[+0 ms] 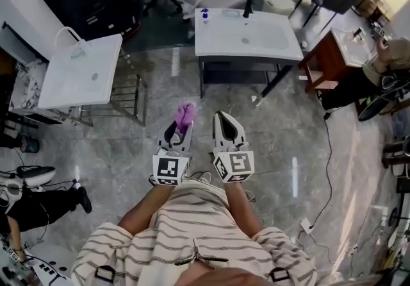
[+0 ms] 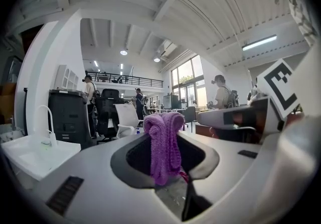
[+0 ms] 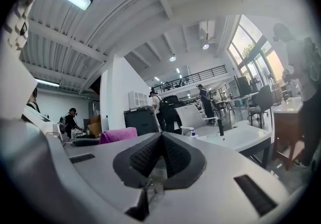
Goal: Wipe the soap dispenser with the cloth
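One purple cloth [image 2: 163,142] is clamped in the left gripper [image 1: 180,129], ready for the distant soap dispenser [image 1: 205,15]; the right gripper [image 3: 160,141] is shut, empty.

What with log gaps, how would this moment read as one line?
left gripper: shut on purple fuzzy cloth | right gripper: shut, empty | blue-topped soap dispenser: on white washbasin, untouched

1. Bright, even daylight; the windows [image 2: 188,85] far beyond the left hand-held gripper [image 2: 164,140] blow out white.
2. A strip light [image 2: 259,42] above it glares.
3. The glossy floor [image 1: 295,176] right of the right hand-held gripper [image 1: 222,117] shows pale streaks.
4. Both gripper views bulge, corners black; the cloth [image 2: 161,157] is sharp, the nearer gripper body soft.
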A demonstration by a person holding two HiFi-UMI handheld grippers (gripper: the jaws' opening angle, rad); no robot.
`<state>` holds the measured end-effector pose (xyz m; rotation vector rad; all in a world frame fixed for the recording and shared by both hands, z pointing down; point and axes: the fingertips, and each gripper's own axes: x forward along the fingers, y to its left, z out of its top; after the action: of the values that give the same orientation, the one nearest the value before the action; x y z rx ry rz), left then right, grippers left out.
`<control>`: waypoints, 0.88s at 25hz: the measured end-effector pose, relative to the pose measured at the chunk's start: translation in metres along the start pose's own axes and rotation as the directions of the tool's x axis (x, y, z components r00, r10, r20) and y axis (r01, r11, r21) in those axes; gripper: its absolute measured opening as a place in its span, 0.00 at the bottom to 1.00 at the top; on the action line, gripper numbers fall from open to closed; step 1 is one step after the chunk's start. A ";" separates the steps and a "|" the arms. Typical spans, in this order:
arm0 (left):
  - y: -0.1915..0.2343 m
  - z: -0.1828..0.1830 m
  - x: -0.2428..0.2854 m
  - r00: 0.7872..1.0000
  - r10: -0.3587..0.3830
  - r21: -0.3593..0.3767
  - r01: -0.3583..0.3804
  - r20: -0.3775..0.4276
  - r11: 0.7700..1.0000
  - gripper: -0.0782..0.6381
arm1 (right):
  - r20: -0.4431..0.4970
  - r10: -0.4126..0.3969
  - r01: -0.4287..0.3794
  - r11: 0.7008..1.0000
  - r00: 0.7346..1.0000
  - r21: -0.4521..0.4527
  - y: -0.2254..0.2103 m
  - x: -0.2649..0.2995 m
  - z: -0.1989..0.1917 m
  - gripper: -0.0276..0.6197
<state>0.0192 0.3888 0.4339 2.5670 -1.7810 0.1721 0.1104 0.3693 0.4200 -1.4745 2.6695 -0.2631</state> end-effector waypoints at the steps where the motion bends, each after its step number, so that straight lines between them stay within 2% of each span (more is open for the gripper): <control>1: 0.001 -0.001 0.005 1.000 0.002 -0.001 -0.002 -0.001 1.000 0.27 | -0.002 0.004 -0.004 1.000 1.000 -0.001 -0.003 0.004 -0.001 0.05; 10: 0.030 -0.015 0.075 1.000 0.007 -0.021 -0.007 -0.014 1.000 0.27 | -0.040 0.007 -0.008 1.000 0.999 -0.010 -0.040 0.071 -0.013 0.05; 15: 0.083 -0.010 0.147 1.000 0.004 -0.032 -0.004 -0.001 0.999 0.27 | -0.037 0.007 -0.008 1.000 0.999 -0.026 -0.064 0.157 -0.007 0.05; 22: 0.165 0.019 0.260 0.999 -0.050 -0.037 0.050 0.001 0.998 0.27 | -0.033 -0.033 0.032 0.999 0.999 -0.027 -0.101 0.287 0.021 0.05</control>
<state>-0.0435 0.0868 0.4320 2.5825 -1.7018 0.1372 0.0444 0.0713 0.4217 -1.5363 2.6874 -0.2581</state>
